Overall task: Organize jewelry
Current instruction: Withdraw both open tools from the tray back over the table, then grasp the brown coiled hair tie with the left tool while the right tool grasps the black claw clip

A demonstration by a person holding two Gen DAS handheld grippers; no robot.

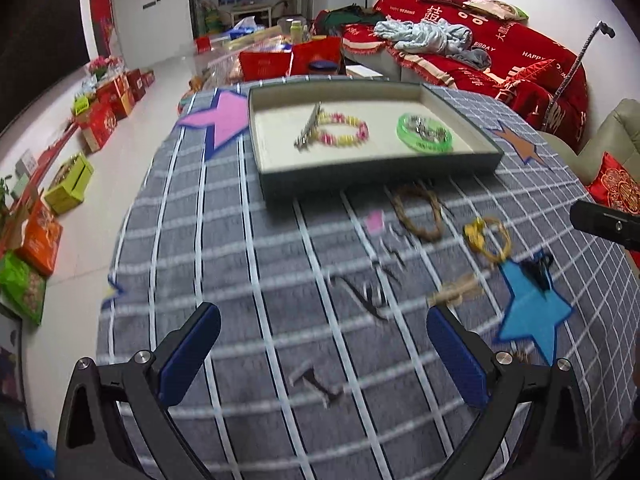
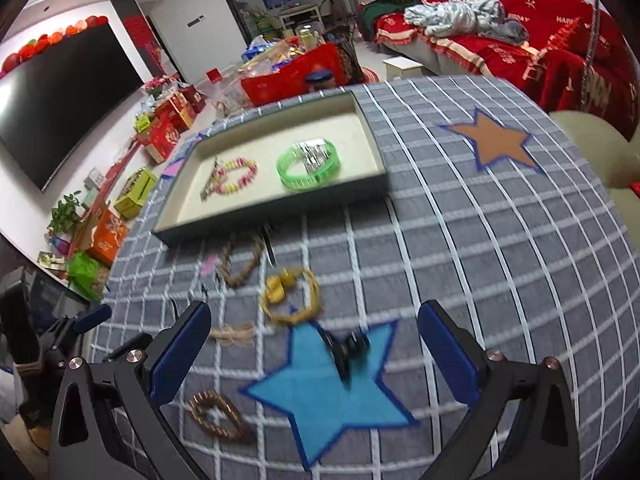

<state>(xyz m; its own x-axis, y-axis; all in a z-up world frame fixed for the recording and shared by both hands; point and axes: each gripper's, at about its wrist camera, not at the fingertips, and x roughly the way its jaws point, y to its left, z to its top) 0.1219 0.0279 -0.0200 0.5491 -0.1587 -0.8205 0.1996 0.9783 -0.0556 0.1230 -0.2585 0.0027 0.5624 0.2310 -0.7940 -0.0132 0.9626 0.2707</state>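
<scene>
A dark tray (image 1: 276, 190) (image 2: 276, 211) with a cream floor holds a pink-and-yellow bead bracelet (image 1: 343, 130) (image 2: 236, 176), a metal hair clip (image 1: 308, 127) and a green bangle (image 1: 425, 133) (image 2: 309, 164). Loose on the checked cloth lie a brown woven bracelet (image 1: 418, 212) (image 2: 242, 260), a yellow cord bracelet (image 1: 488, 238) (image 2: 290, 294), a black claw clip (image 1: 538, 270) (image 2: 346, 348) on a blue star (image 2: 328, 396), a straw bow (image 1: 456, 292) (image 2: 234, 335), dark hairpins (image 1: 362, 294) and a bronze twisted ring (image 2: 218, 416). My left gripper (image 1: 324, 356) and right gripper (image 2: 314, 354) are both open and empty.
The table is round, with a pink star (image 1: 224, 120) and a brown star (image 2: 494, 142) on its cloth. Gift boxes (image 1: 104, 116) line the floor on the left; a red-covered sofa (image 1: 500, 48) stands behind on the right. The left gripper's body (image 2: 60, 344) shows in the right wrist view.
</scene>
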